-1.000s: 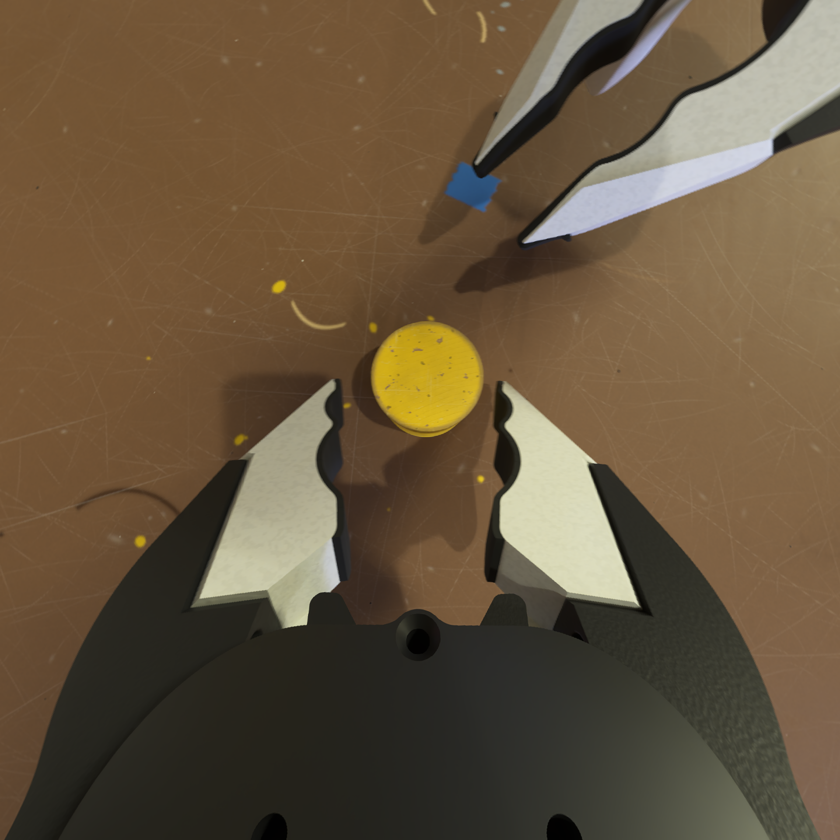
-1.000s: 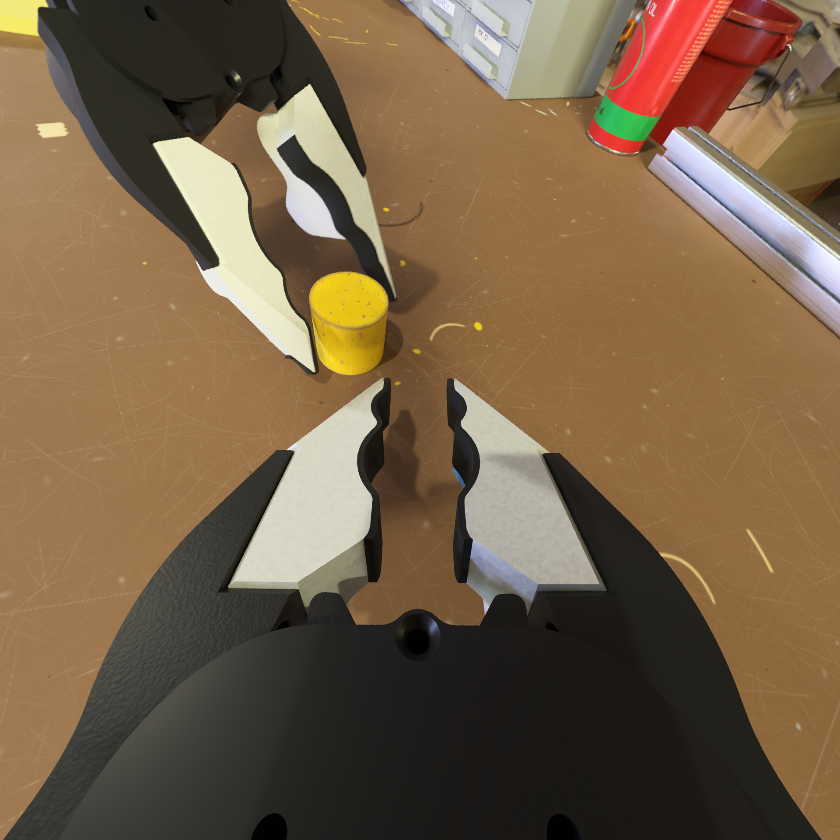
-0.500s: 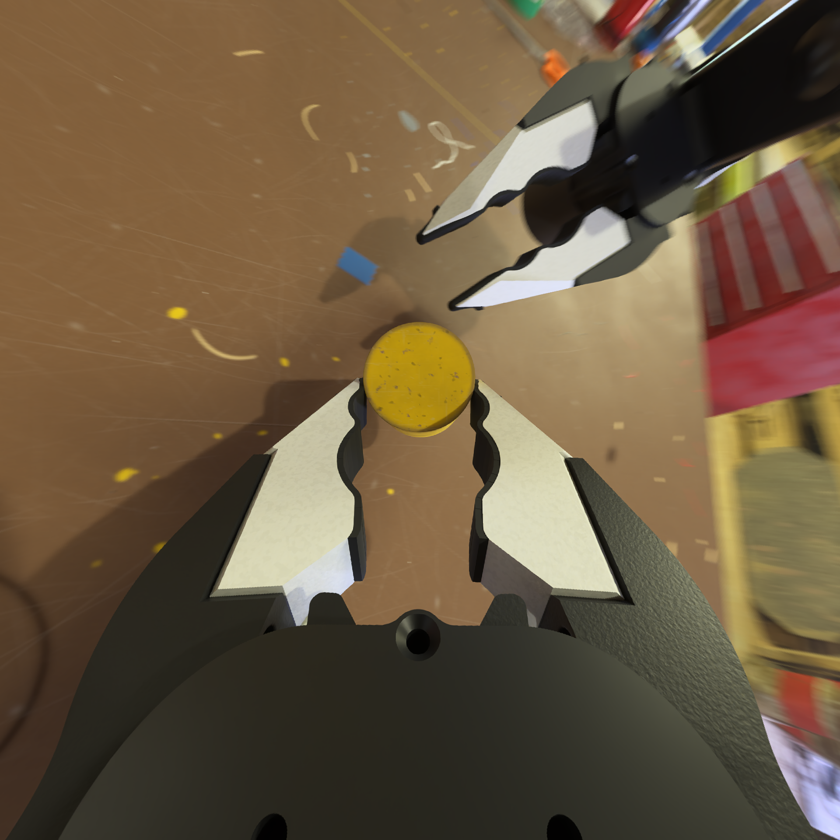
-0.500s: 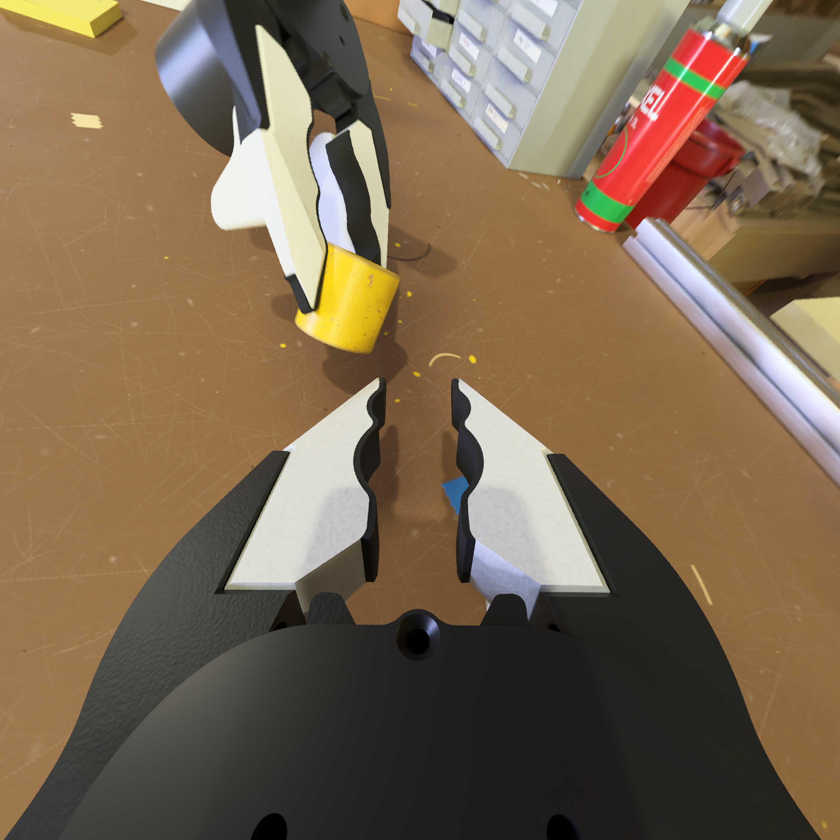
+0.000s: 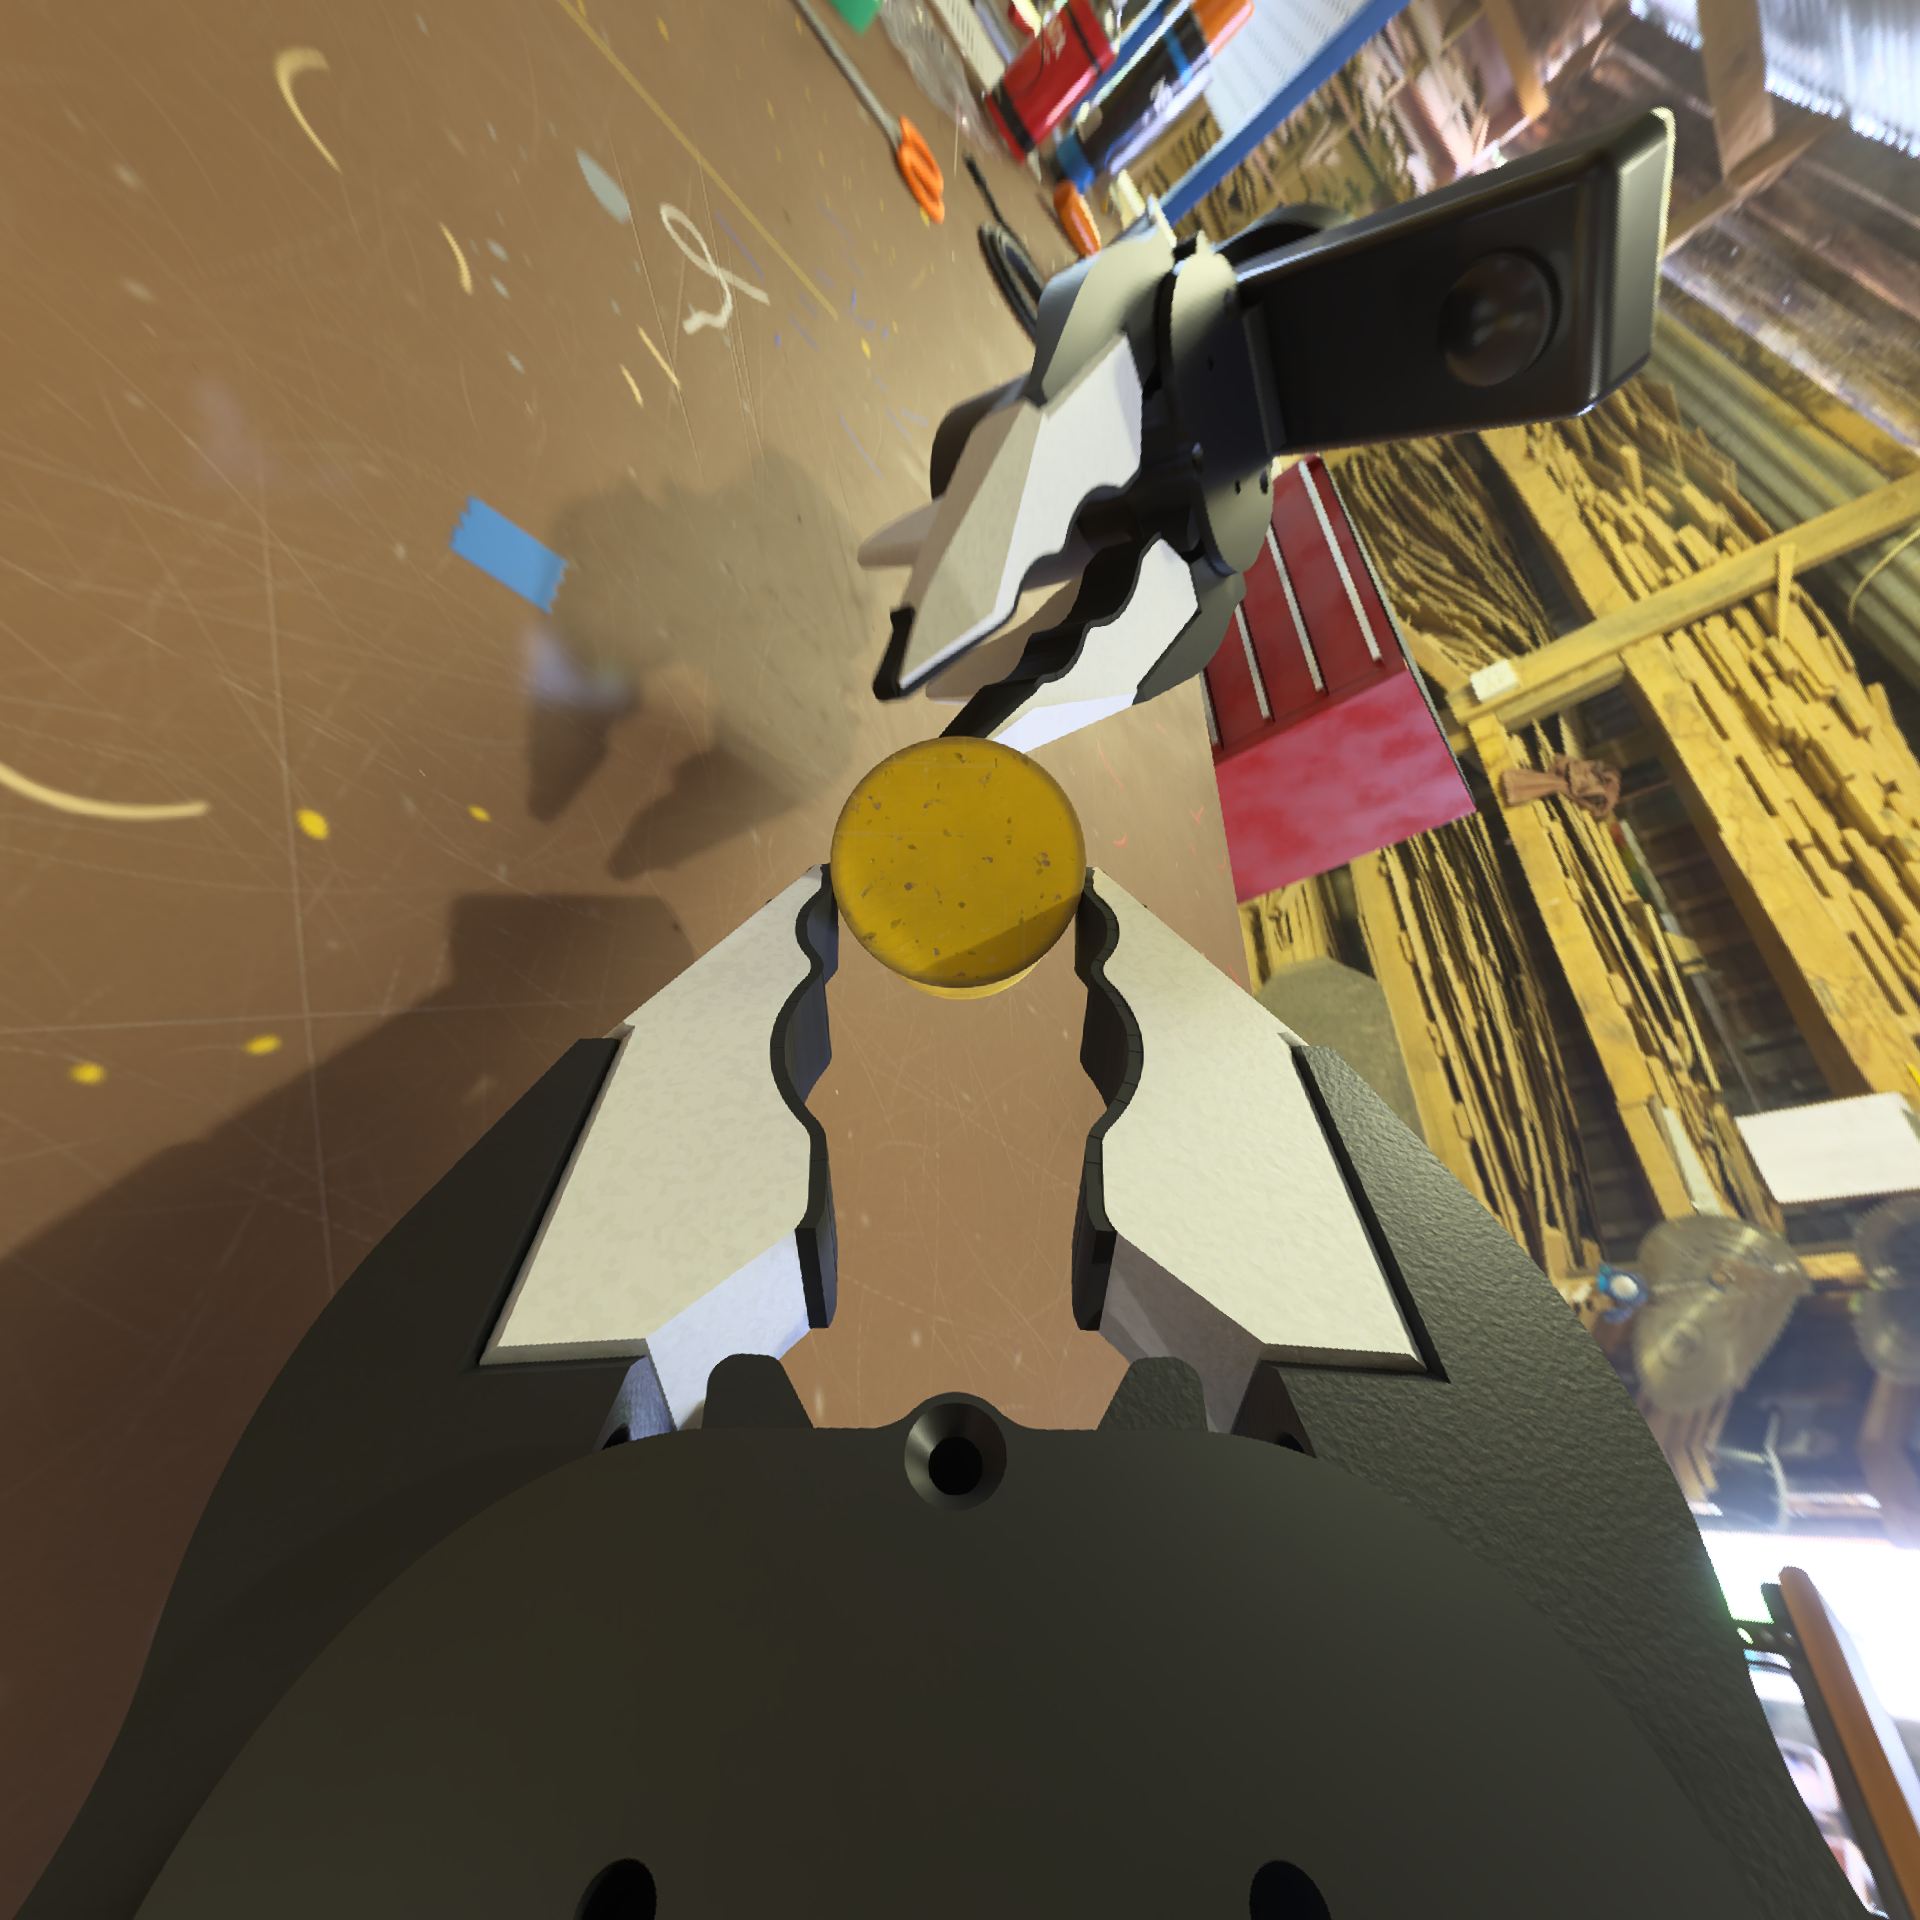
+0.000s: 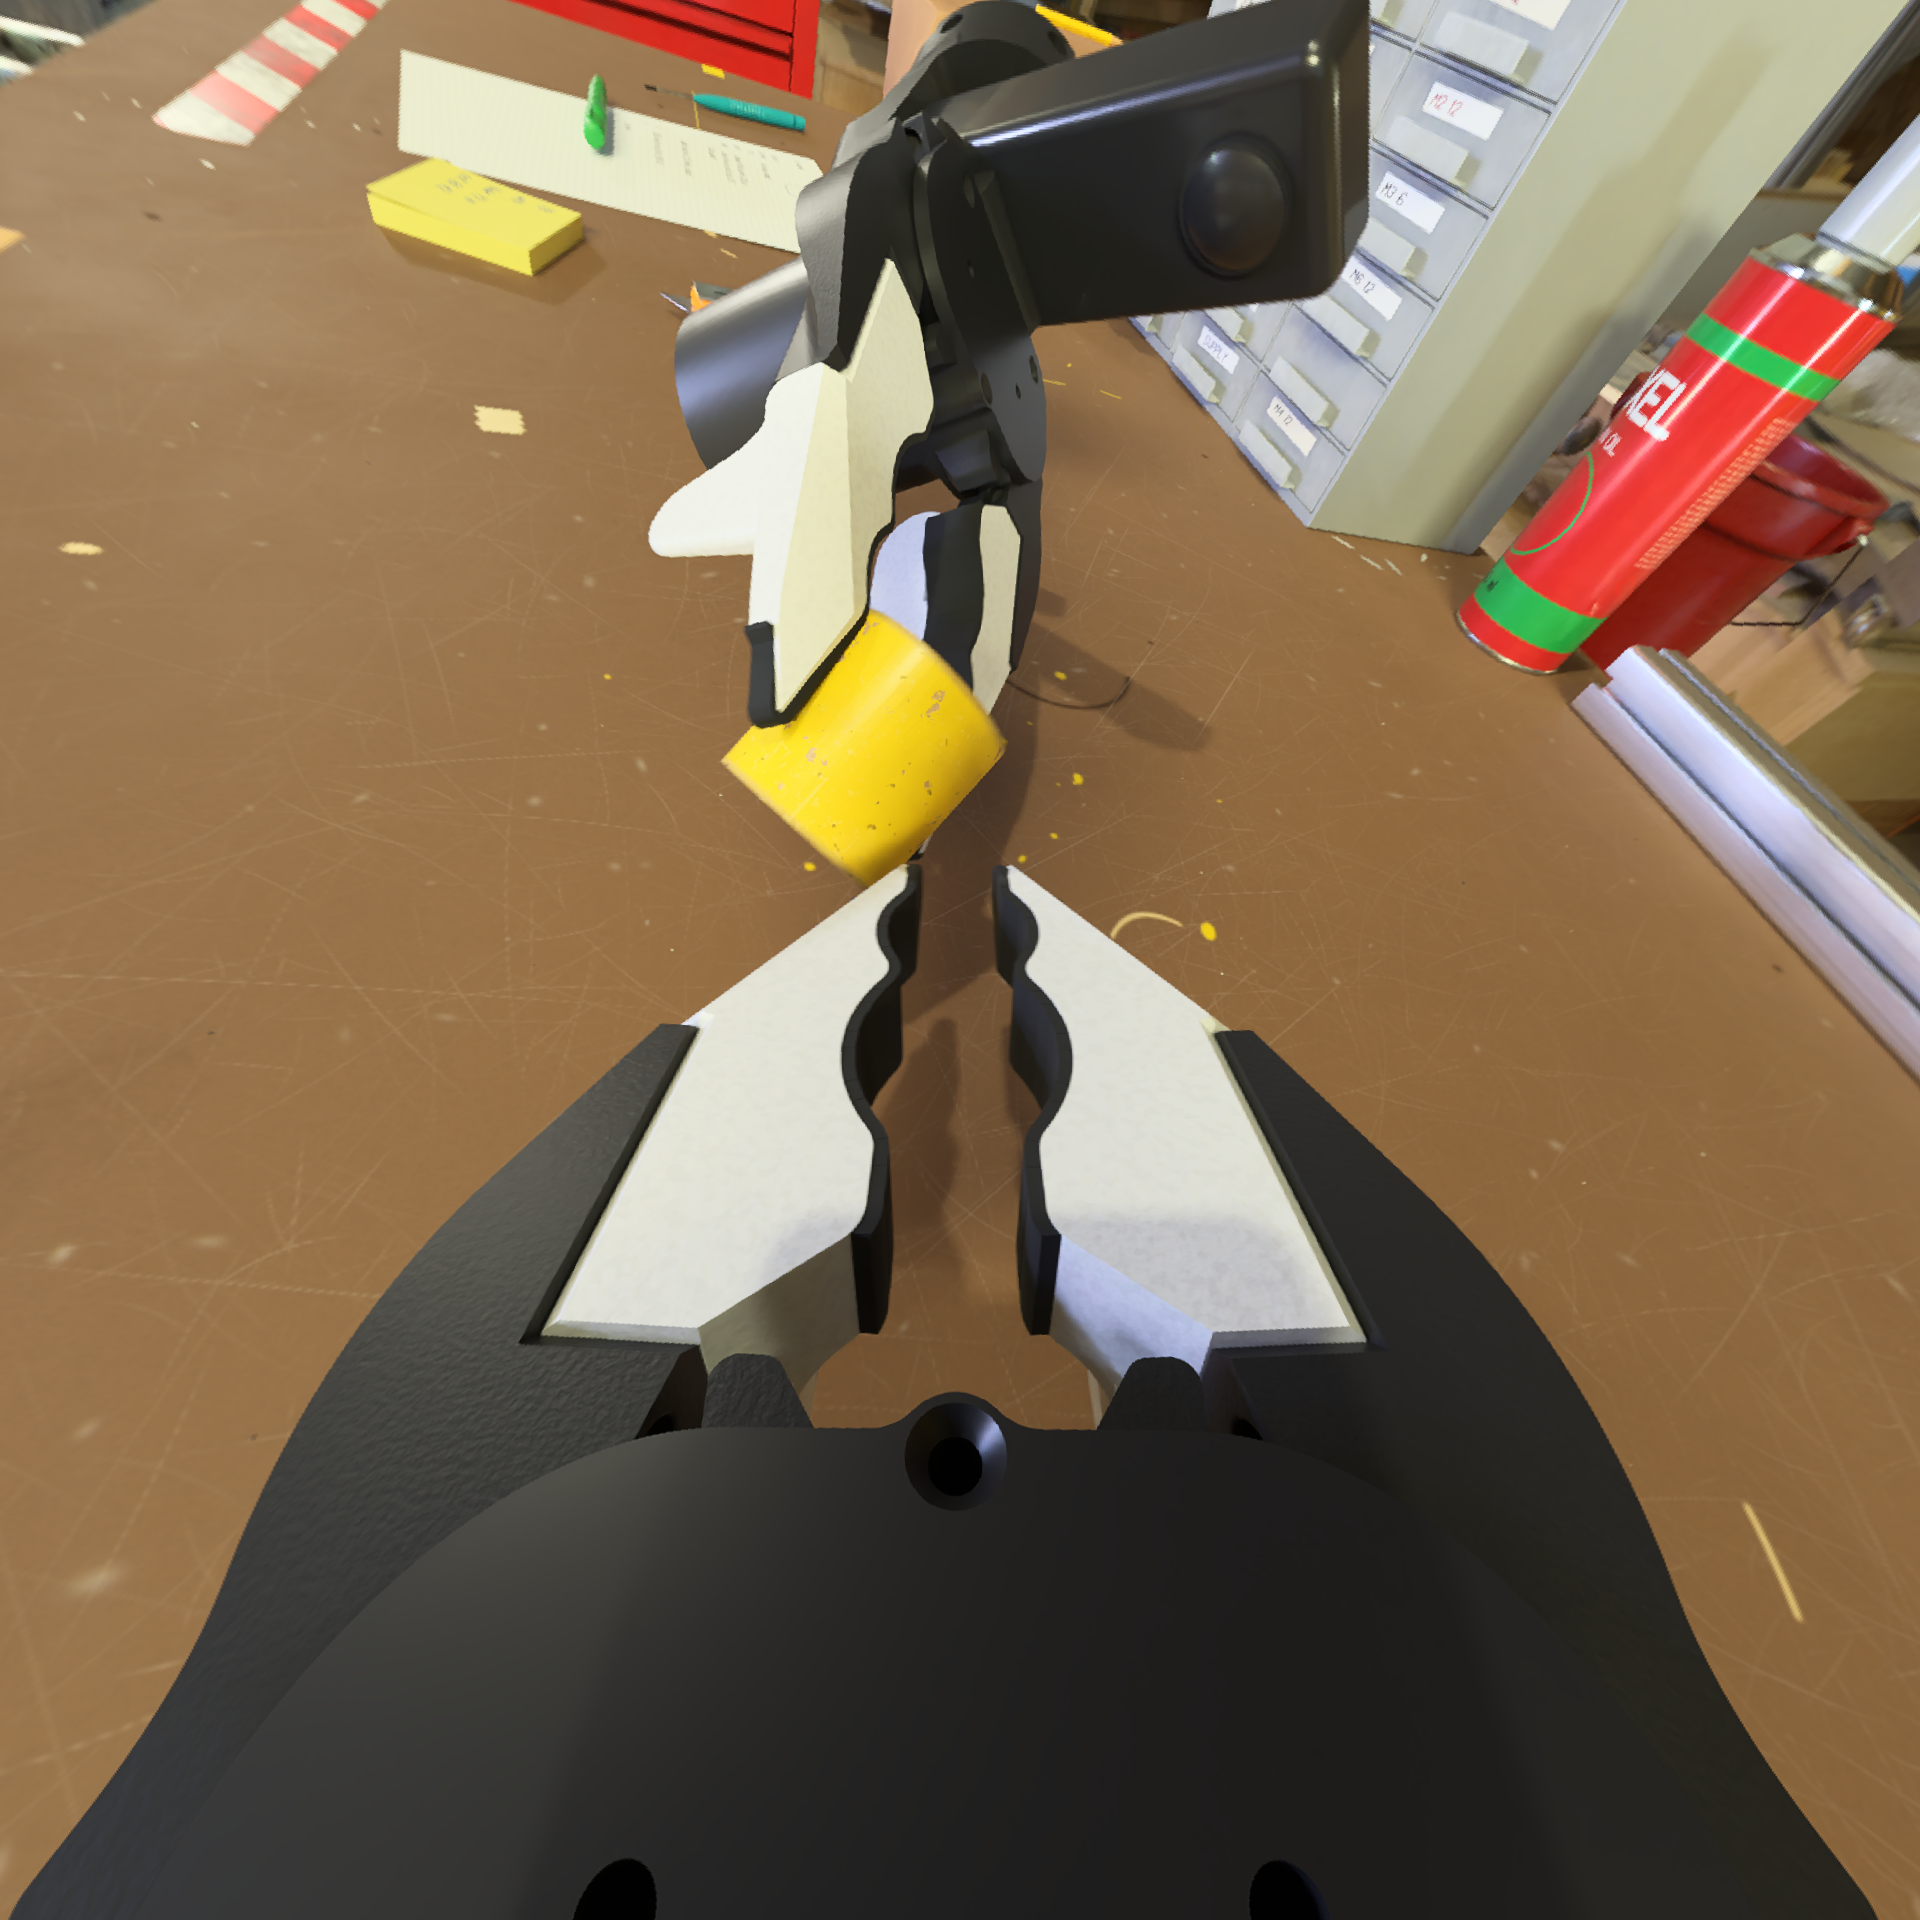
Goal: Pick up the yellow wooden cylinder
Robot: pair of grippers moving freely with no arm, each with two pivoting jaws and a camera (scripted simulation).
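Observation:
The yellow wooden cylinder (image 5: 956, 862) is clamped between the fingertips of my left gripper (image 5: 956, 885), and I see its round end face. In the right wrist view the cylinder (image 6: 873, 769) hangs tilted above the brown table (image 6: 312, 883), held by the left gripper (image 6: 878, 681) with nothing under it. My right gripper (image 6: 956, 878) is empty, its jaws a narrow gap apart, just in front of and below the cylinder. It also shows in the left wrist view (image 5: 997, 644), beyond the cylinder.
A red spray can (image 6: 1662, 457), a red bucket (image 6: 1797, 540), a grey drawer cabinet (image 6: 1403, 312) and a metal rail (image 6: 1766, 821) stand at the right. A yellow block (image 6: 473, 213) and a white sheet (image 6: 520, 125) lie far back. A blue scrap (image 5: 509, 561) lies on the table.
My left gripper closed on the cylinder, lifted it off the table and tilted it. The right gripper stayed empty with the same narrow gap and drew back a little.

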